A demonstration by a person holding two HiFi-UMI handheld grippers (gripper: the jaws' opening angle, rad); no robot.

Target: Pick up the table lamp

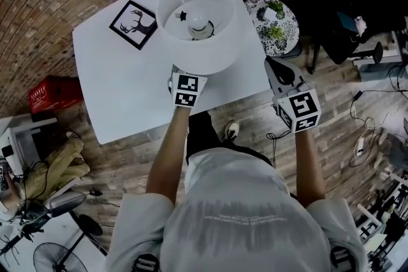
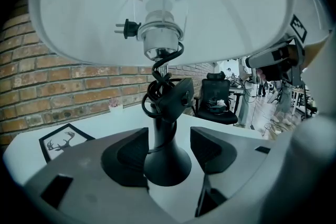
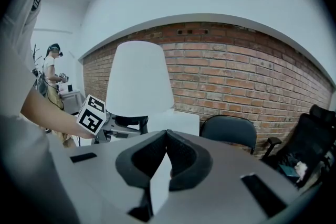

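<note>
Counting one lamp [image 1: 199,25], smooth white drum shade [image 1: 220,51] over a black flared stem [image 2: 159,134], on the white table [image 1: 121,92], we hold the left gripper [image 2: 169,150] spread around that stem, the right gripper [image 3: 165,157] pressed together, empty.

Stretching to 12 o'clock with left gripper [image 2: 167,150], jaws spread wide; holding right gripper [image 3: 167,138] out at 2 o'clock, jaws pressed together, both forearms extended.
</note>
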